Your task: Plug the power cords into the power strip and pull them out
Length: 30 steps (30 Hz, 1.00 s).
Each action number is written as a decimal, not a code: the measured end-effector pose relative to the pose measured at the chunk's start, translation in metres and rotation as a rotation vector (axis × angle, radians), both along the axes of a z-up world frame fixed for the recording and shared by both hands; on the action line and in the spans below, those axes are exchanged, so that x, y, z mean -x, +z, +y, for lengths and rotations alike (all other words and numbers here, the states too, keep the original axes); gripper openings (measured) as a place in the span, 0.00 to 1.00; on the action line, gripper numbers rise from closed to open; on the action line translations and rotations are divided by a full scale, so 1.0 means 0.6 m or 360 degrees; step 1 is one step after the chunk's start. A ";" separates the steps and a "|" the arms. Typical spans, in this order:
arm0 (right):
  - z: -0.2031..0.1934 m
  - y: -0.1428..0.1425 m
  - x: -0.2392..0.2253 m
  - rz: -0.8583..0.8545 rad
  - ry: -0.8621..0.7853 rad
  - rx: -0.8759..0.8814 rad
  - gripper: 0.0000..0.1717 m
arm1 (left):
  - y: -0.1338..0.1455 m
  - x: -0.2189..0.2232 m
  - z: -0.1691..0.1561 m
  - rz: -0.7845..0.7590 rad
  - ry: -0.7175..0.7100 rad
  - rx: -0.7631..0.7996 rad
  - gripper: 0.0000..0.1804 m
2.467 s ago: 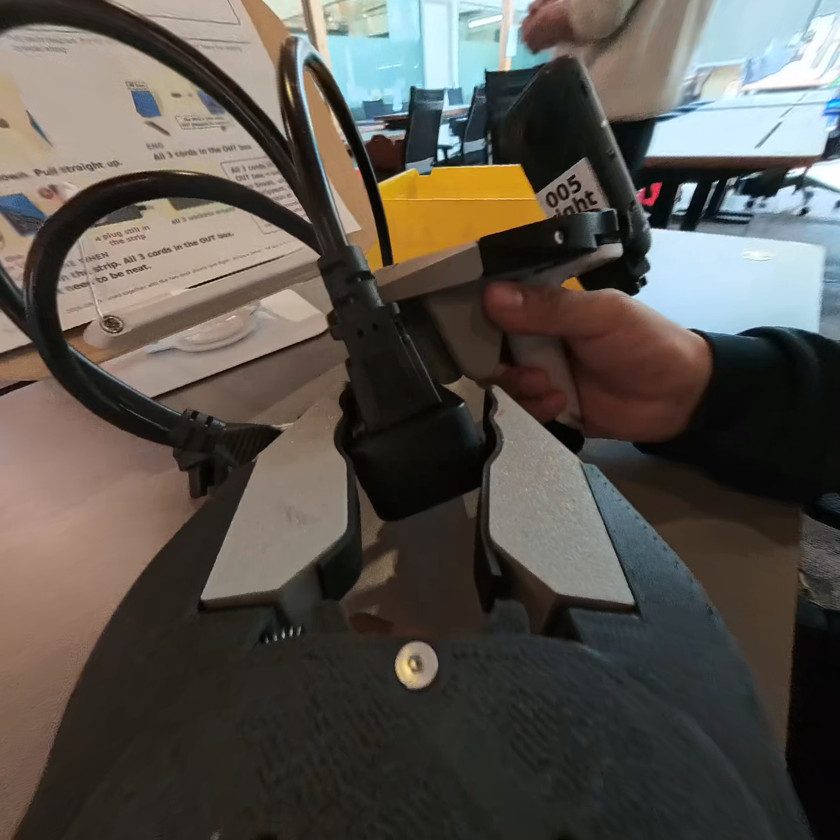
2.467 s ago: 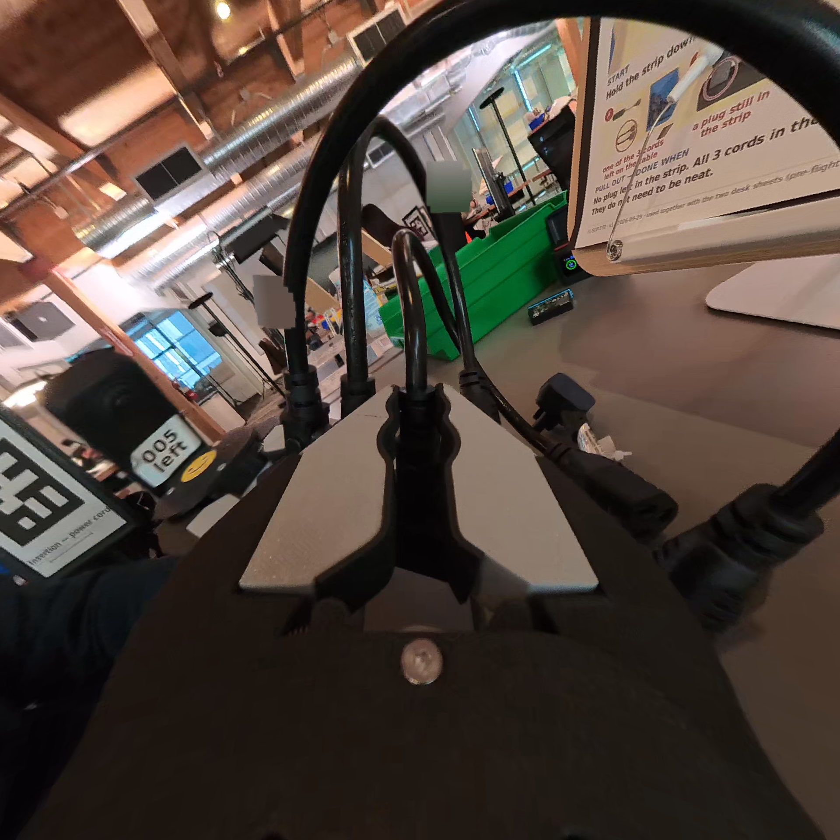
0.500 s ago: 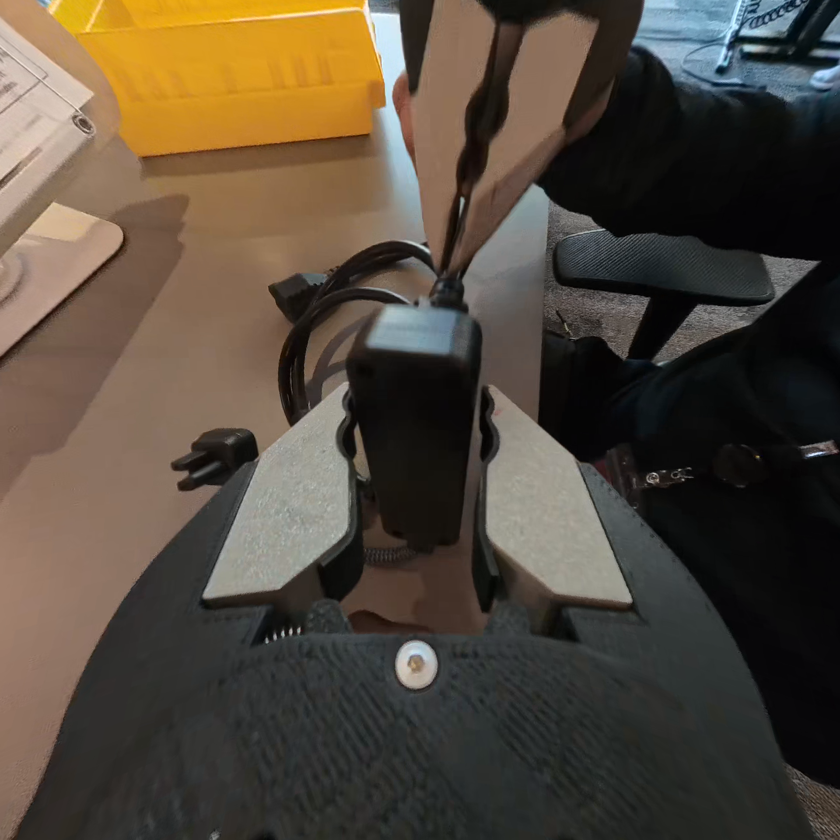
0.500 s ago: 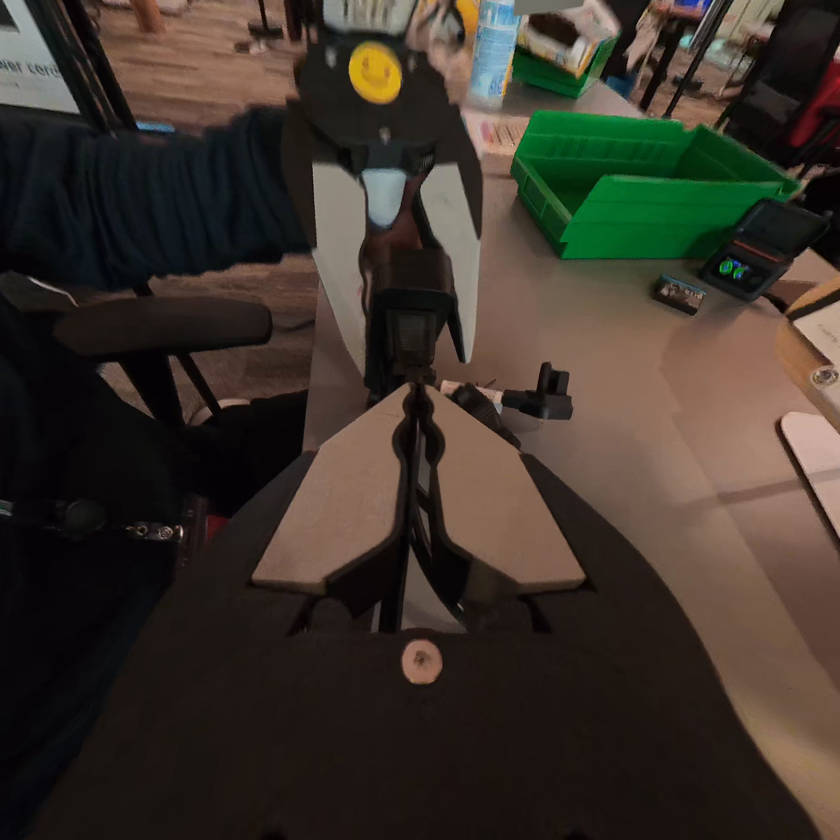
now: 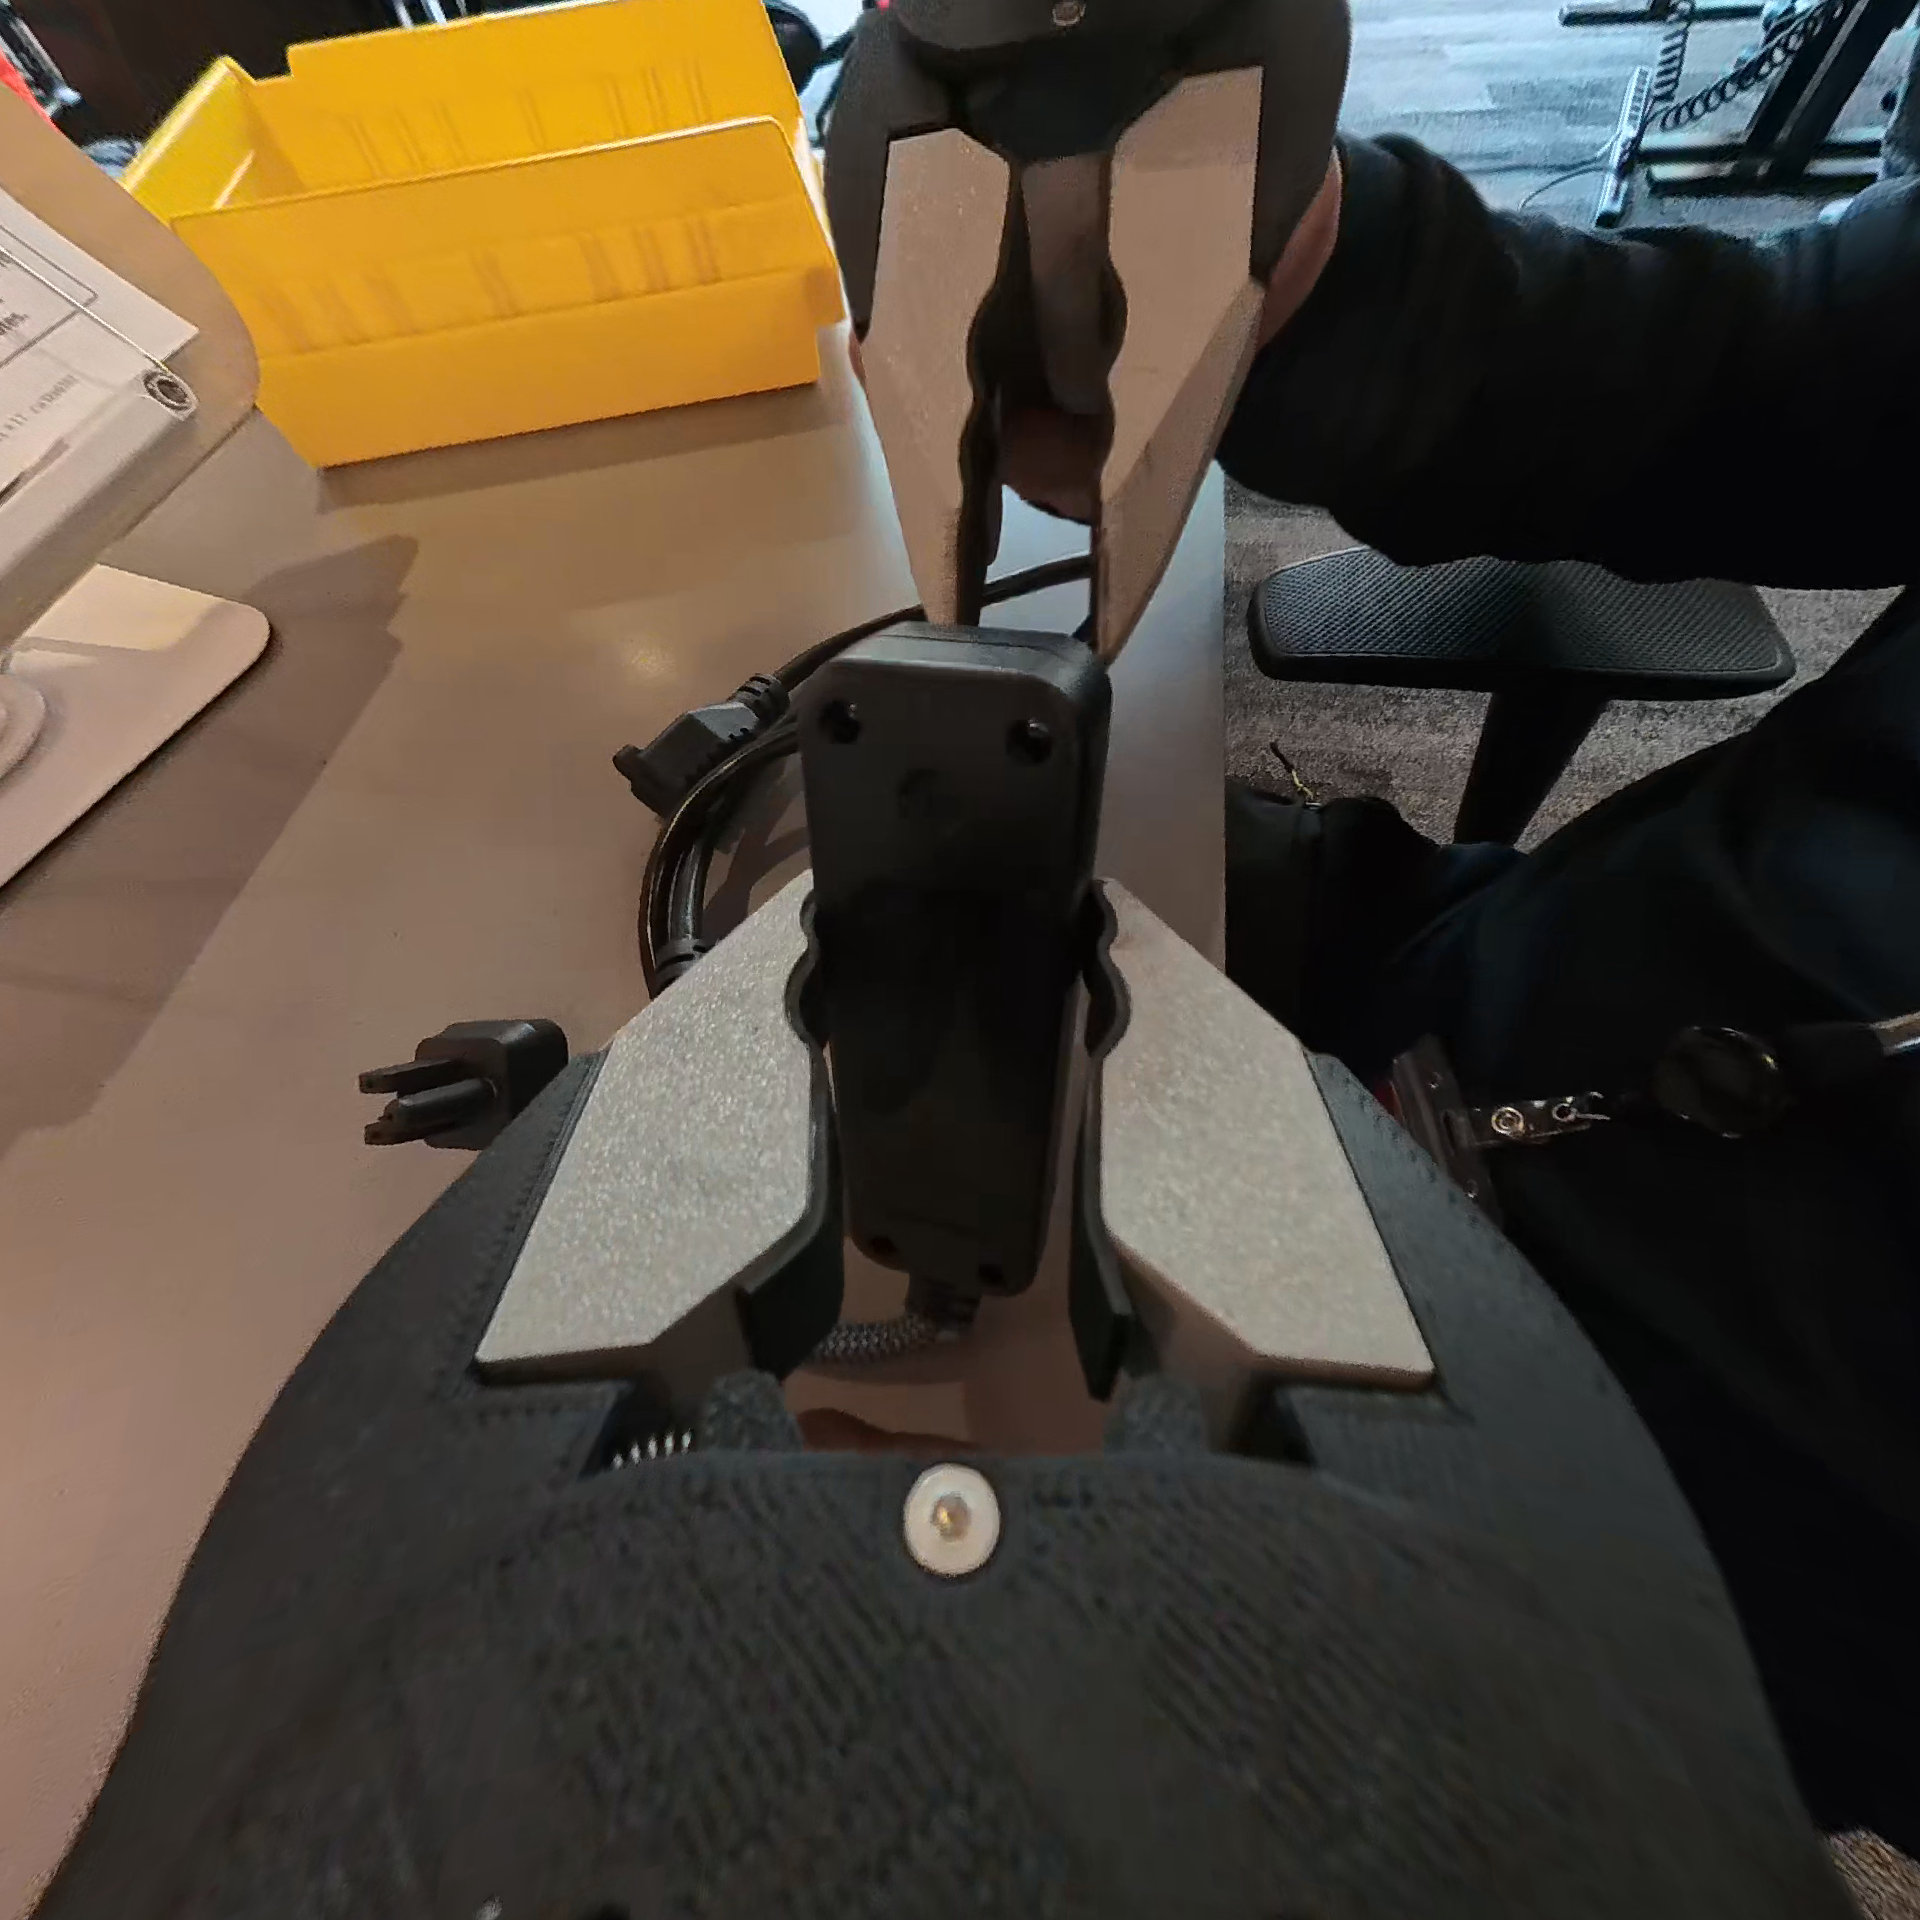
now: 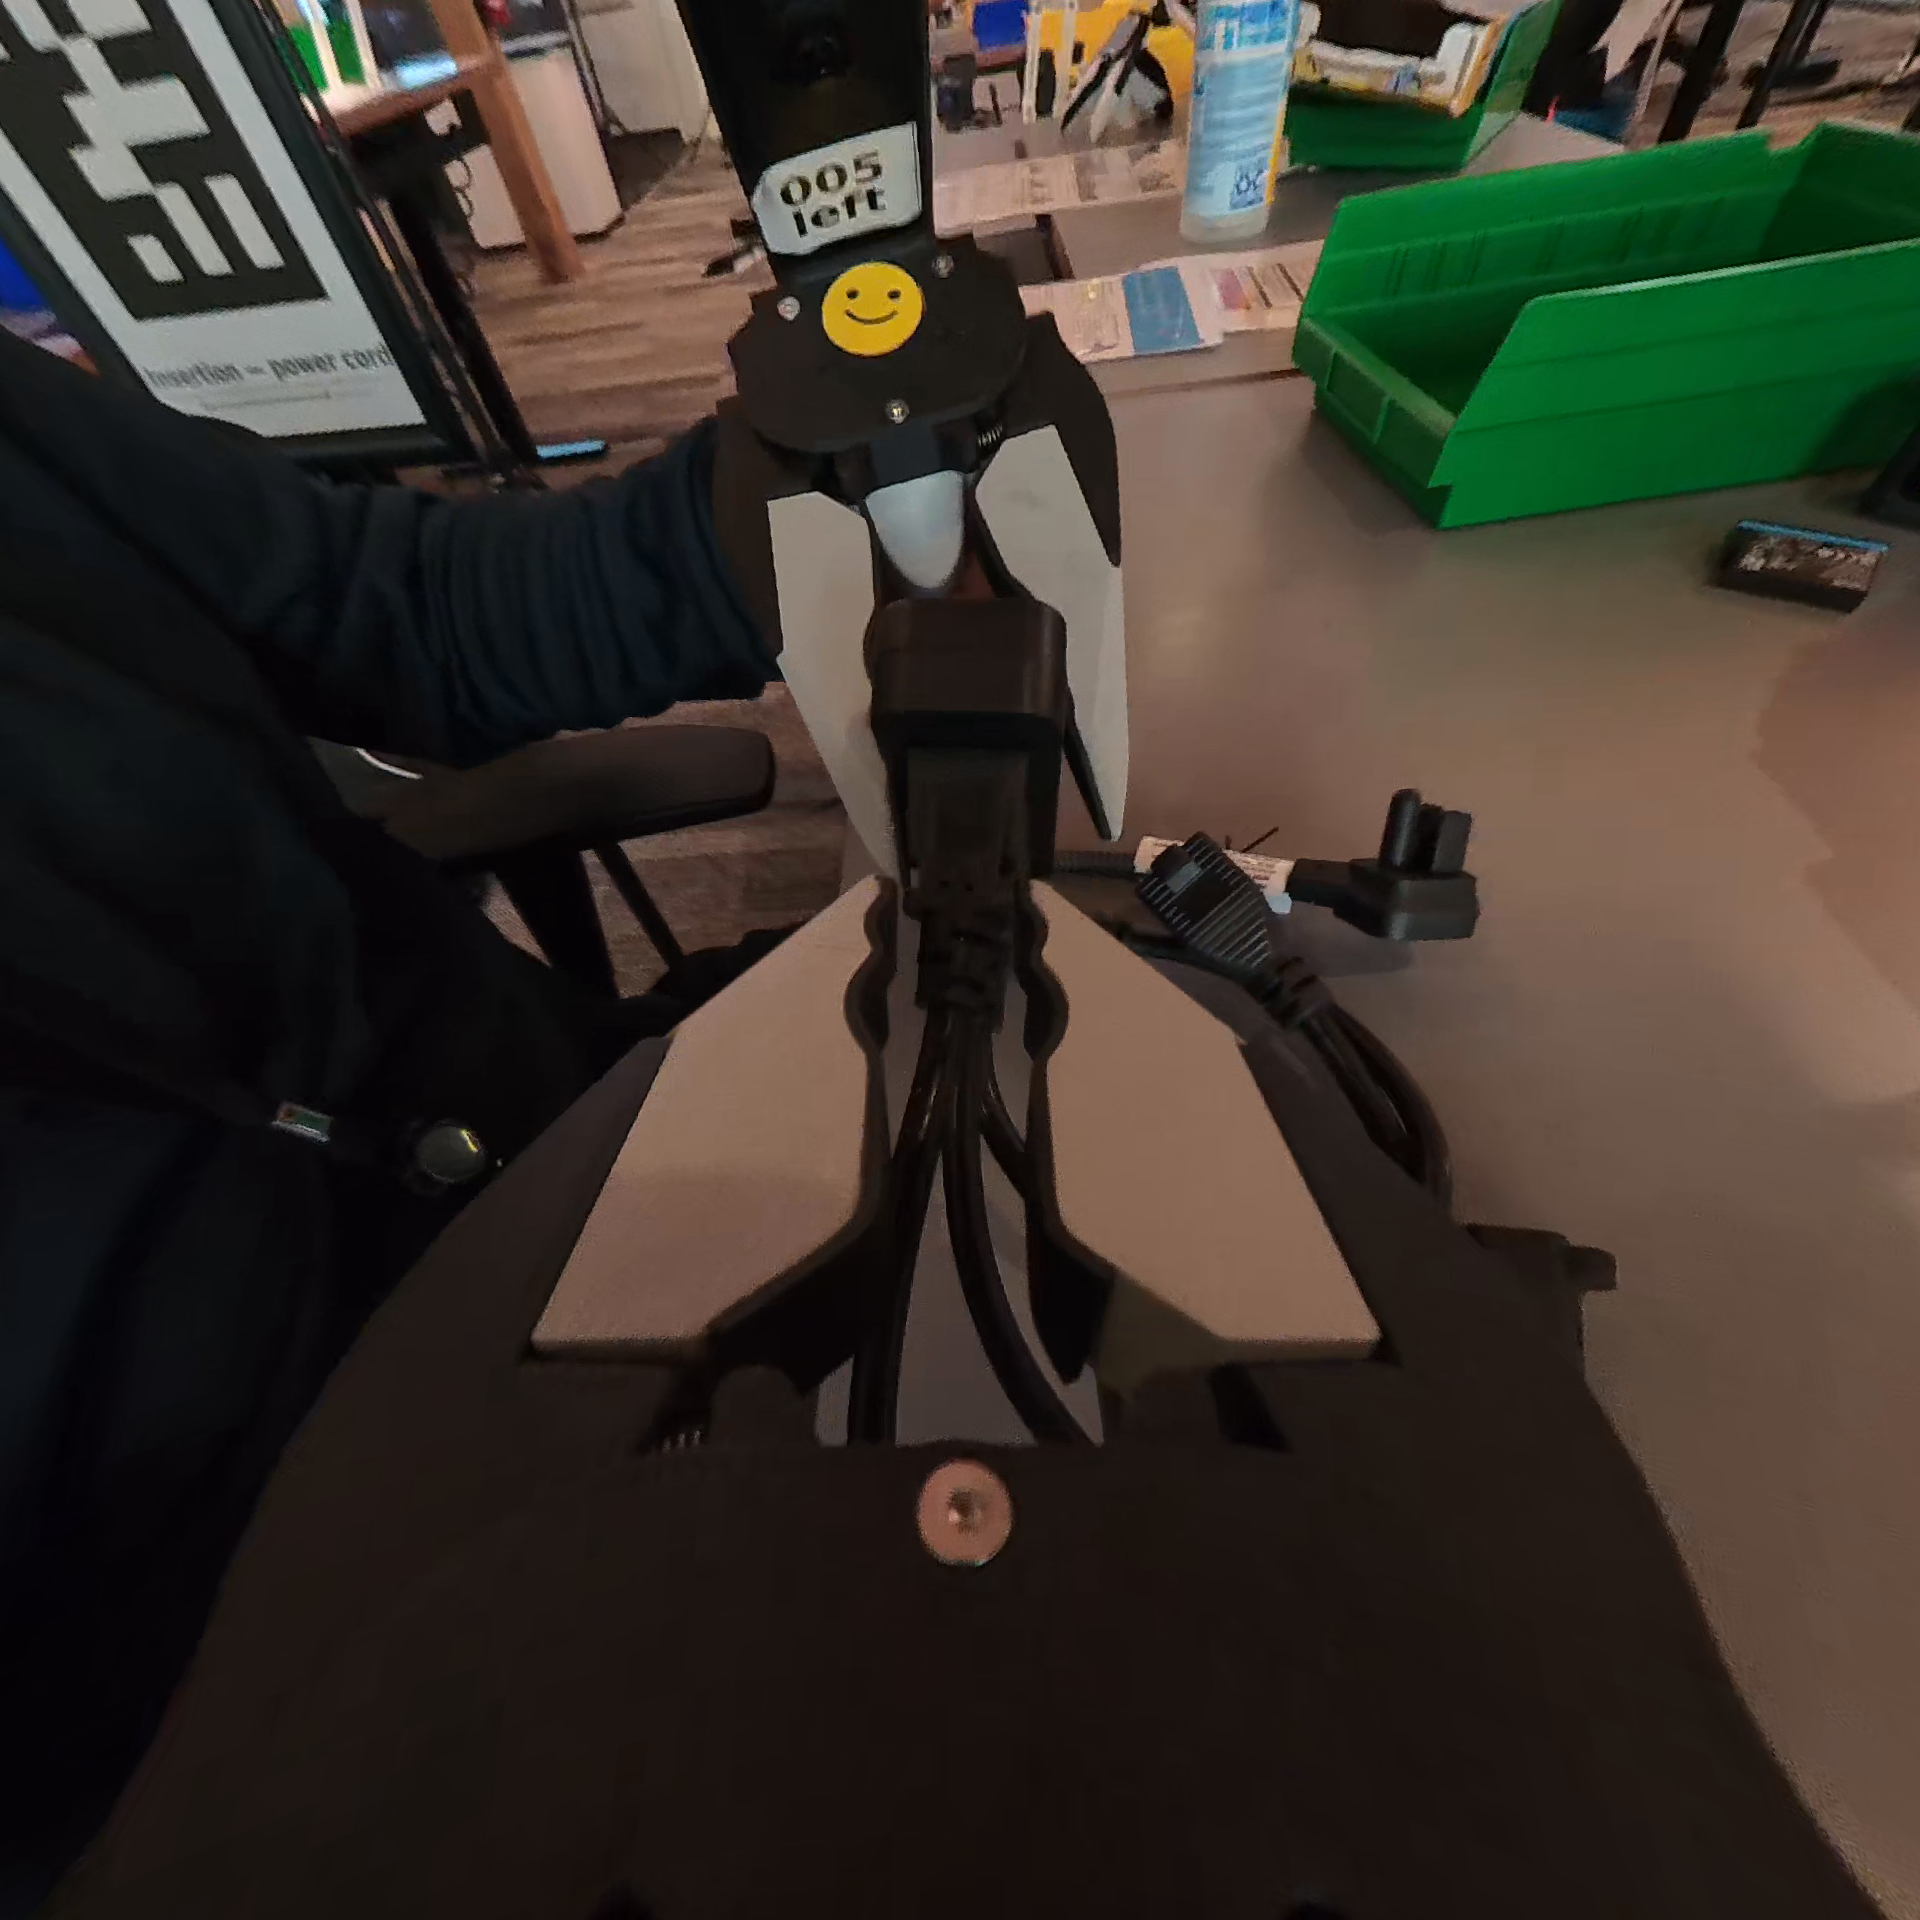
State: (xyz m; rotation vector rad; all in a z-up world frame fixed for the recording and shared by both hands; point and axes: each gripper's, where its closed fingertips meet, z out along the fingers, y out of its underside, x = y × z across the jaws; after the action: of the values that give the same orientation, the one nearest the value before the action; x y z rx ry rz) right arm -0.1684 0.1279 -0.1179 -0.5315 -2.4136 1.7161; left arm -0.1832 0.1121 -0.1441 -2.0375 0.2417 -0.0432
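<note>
A yellow bin (image 5: 499, 218) stands far left on the worktop (image 5: 468, 644). The left tongs (image 5: 951, 935) clamp the black power strip (image 5: 951, 883) above it. The right tongs (image 6: 961, 914) stand slightly parted around the plugged cords (image 6: 956, 1049), gaps showing beside both pads.

The right tool (image 6: 961, 914), pinched shut on cords before, now stands parted around them.
</note>
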 end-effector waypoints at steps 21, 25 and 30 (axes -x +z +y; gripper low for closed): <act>0.005 -0.031 0.007 0.0250 -0.0201 -0.0263 0.07 | 0.002 0.003 0.007 -0.0152 0.0166 -0.0340 0.27; 0.006 -0.029 0.005 0.0325 -0.0175 -0.0245 0.08 | -0.018 0.004 0.003 -0.0109 0.0174 -0.0262 0.27; 0.006 -0.030 0.000 0.0332 -0.0099 -0.0173 0.07 | -0.033 0.007 0.005 0.0031 0.0208 -0.0212 0.28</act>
State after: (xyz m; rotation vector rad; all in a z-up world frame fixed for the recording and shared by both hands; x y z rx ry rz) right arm -0.1687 0.1315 -0.1358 -0.3882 -2.3017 1.5226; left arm -0.1876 0.1149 -0.1636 -1.9175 0.1199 0.0720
